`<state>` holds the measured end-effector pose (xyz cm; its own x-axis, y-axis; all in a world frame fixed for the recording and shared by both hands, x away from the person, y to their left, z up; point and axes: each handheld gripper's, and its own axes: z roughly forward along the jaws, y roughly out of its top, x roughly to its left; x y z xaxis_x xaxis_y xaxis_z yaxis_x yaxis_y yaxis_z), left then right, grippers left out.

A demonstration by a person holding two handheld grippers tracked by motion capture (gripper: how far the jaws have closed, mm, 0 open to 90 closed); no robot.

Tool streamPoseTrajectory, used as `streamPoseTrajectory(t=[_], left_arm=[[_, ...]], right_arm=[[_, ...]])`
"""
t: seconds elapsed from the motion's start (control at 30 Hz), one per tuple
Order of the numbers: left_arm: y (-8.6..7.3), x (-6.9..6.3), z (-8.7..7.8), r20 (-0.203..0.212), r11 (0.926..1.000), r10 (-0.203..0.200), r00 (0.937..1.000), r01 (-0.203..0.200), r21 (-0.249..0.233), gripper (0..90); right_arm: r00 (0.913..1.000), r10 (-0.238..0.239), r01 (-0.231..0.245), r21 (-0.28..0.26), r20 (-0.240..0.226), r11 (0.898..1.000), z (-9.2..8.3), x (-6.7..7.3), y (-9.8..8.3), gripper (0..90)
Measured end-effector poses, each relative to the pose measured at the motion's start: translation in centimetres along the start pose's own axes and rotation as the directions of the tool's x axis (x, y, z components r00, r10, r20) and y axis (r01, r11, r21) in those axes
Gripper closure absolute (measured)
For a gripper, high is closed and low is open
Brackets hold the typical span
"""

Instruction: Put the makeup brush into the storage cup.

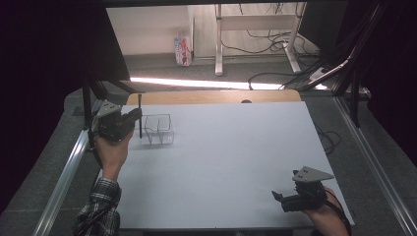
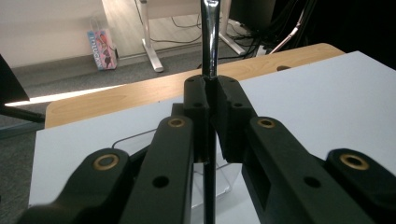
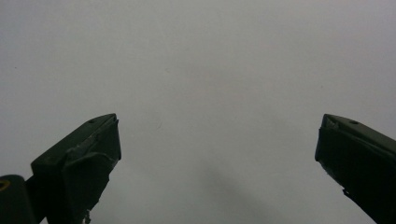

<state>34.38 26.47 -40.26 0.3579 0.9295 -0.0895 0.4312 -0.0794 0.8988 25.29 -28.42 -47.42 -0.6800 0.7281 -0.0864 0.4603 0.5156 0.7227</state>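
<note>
High view: the left gripper (image 1: 132, 118), at the table's (image 1: 231, 162) far left, clamps a slender dark metal rod (image 1: 139, 115) held upright, its lower end just beside or within the near-left part of a clear plastic organizer (image 1: 158, 130). The organizer stands on the white tabletop and is split into compartments; no contents can be made out in them. Left gripper view: the jaws are pressed onto the rod (image 2: 209, 70), which passes straight up between them, with the organizer's clear wall (image 2: 224, 179) below. The right gripper (image 1: 281, 198) rests near the table's near-right corner, well apart from the organizer, jaws spread wide with nothing between them
</note>
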Motion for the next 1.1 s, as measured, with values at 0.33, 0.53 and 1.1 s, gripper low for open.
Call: streamPoseTrajectory(t=[0.33,0.53,1.1], left_arm=[[0.7,0.3,0.7,-0.010,1.0000,0.006,0.9999,-0.006,-0.004,84.2],[1.0,0.3,1.3,-0.012,1.0000,0.007,0.9999,-0.007,-0.006,84.2],[1.6,0.8,4.4,-0.030,0.9997,-0.006,0.9995,0.006,-0.024,84.2]], right_arm=[[1.0000,0.001,-0.001,0.002,-0.006,1.000,0.1,0.0,0.0,0.1],[1.0000,0.002,-0.002,0.002,-0.007,1.000,0.1,0.0,0.0,0.1],[0.9999,0.002,-0.002,0.001,-0.016,1.000,0.1,0.1,0.0,0.1]])
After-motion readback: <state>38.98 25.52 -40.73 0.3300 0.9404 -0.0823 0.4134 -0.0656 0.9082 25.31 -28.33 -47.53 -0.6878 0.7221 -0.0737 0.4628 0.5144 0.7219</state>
